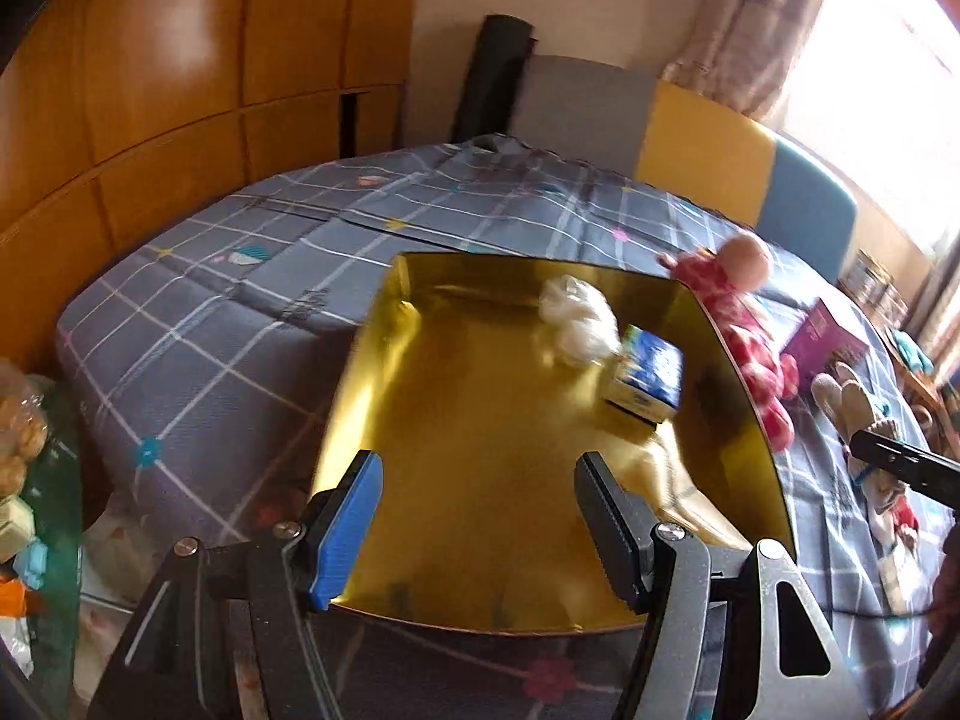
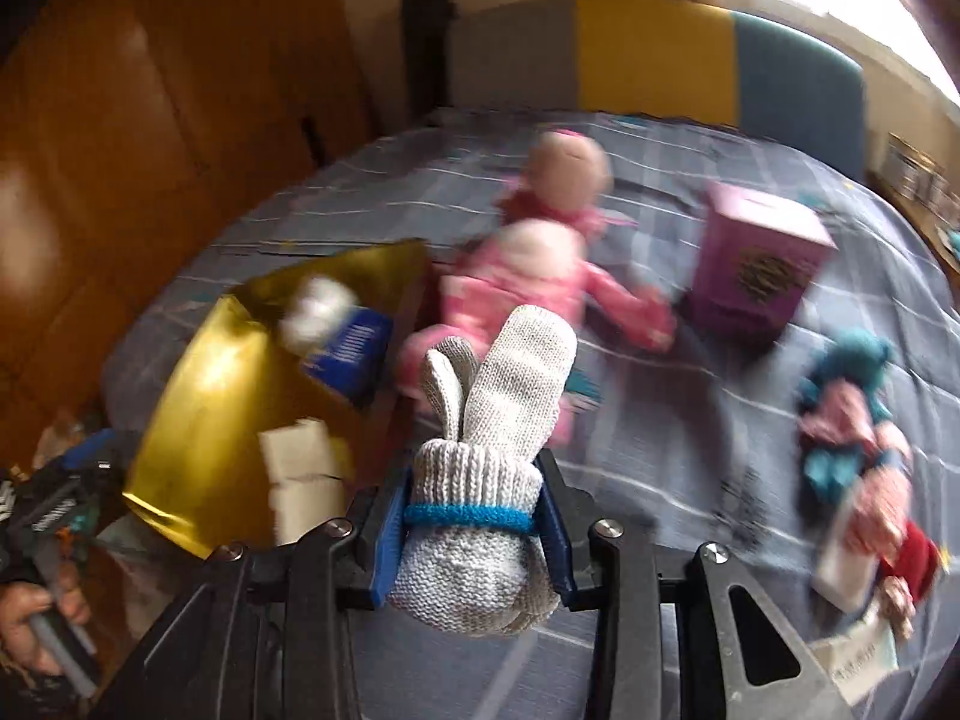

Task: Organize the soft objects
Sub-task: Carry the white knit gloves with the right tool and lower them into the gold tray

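- My right tongs (image 2: 474, 531) are clamped on a rolled pair of grey gloves (image 2: 498, 420) with a blue band, held up over the bed (image 2: 690, 420).
- My left tongs (image 1: 477, 516) are spread with nothing between them, over the gold tray (image 1: 480, 420).
- Tray's got a white bundle (image 1: 579, 321) and a blue box (image 1: 648, 381) at about 1 o'clock.
- Pink doll (image 2: 540, 276) lies at 12 o'clock from the gloves, purple box (image 2: 756, 276) at 2.

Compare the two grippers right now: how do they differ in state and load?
The right gripper is clamped on a grey knit mitten, pads pressing its cuff; the left gripper has nothing between its pads. The left's jaws stand wider apart than the right's. The left hangs over the gold tray; the right is beside that tray, over the bedspread. Both have blue pads on black fingers and tilt downward.
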{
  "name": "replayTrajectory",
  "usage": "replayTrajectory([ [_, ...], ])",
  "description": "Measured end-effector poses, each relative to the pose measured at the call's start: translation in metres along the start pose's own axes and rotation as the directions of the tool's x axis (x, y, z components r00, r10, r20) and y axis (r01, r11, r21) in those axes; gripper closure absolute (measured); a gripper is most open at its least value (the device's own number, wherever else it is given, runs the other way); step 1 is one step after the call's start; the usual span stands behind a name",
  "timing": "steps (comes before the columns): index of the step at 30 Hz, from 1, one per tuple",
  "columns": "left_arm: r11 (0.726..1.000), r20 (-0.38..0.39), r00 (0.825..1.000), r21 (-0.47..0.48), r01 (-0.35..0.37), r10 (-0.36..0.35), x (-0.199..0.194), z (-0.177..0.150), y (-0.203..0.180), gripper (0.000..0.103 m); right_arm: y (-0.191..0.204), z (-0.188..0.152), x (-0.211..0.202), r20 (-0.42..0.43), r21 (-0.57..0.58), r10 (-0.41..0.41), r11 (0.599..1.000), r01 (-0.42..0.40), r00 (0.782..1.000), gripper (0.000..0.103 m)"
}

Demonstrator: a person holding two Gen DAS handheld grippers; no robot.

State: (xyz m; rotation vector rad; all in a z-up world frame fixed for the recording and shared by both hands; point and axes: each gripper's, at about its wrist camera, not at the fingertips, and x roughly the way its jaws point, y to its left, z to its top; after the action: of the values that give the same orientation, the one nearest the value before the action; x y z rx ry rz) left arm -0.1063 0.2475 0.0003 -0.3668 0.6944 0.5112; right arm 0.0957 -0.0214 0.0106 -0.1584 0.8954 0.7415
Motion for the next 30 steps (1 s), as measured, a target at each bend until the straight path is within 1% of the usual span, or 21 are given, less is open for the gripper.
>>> replayTrajectory([
  [3,1.0,0.013,1.0,-0.023,-0.017,0.017,0.0,0.003,0.012,0.036,0.04,0.018,0.02,-0.024,-0.05,0.09,0.995,-0.091,0.996,0.065],
  [6,0.999,0.012,1.0,-0.046,-0.023,0.024,0.002,0.004,0.022,0.036,0.079,0.035,0.049,-0.055,-0.096,0.13,0.986,-0.134,0.99,0.065],
  [8,0.998,0.009,1.0,-0.054,-0.027,0.027,0.004,0.005,0.025,0.036,0.101,0.043,0.074,-0.091,-0.114,0.153,0.98,-0.163,0.984,0.065],
  [12,0.997,0.004,0.999,-0.071,-0.034,0.035,0.007,0.006,0.032,0.036,0.13,0.046,0.125,-0.175,-0.123,0.151,0.977,-0.173,0.973,0.065],
  [14,0.996,-0.002,0.999,-0.083,-0.037,0.036,0.01,0.006,0.035,0.036,0.136,0.043,0.149,-0.211,-0.117,0.137,0.979,-0.164,0.968,0.064],
  [16,0.995,-0.008,0.999,-0.09,-0.041,0.041,0.011,0.006,0.038,0.036,0.135,0.04,0.164,-0.23,-0.104,0.122,0.983,-0.15,0.965,0.061],
  [17,0.995,-0.01,0.999,-0.092,-0.042,0.041,0.012,0.006,0.039,0.036,0.134,0.039,0.168,-0.233,-0.092,0.117,0.986,-0.142,0.965,0.06],
  [19,0.995,-0.014,0.999,-0.093,-0.042,0.041,0.013,0.005,0.04,0.036,0.131,0.037,0.171,-0.234,-0.066,0.134,0.986,-0.153,0.963,0.056],
  [21,0.995,-0.014,0.999,-0.091,-0.043,0.041,0.014,0.005,0.039,0.036,0.129,0.038,0.169,-0.24,-0.055,0.141,0.986,-0.158,0.96,0.055],
  [26,0.996,-0.015,0.999,-0.075,-0.041,0.04,0.013,0.005,0.034,0.036,0.121,0.037,0.15,-0.189,-0.05,0.159,0.984,-0.171,0.969,0.054],
  [30,0.998,-0.011,0.999,-0.06,-0.032,0.032,0.01,0.005,0.028,0.036,0.119,0.035,0.132,-0.145,-0.06,0.151,0.985,-0.161,0.978,0.054],
])
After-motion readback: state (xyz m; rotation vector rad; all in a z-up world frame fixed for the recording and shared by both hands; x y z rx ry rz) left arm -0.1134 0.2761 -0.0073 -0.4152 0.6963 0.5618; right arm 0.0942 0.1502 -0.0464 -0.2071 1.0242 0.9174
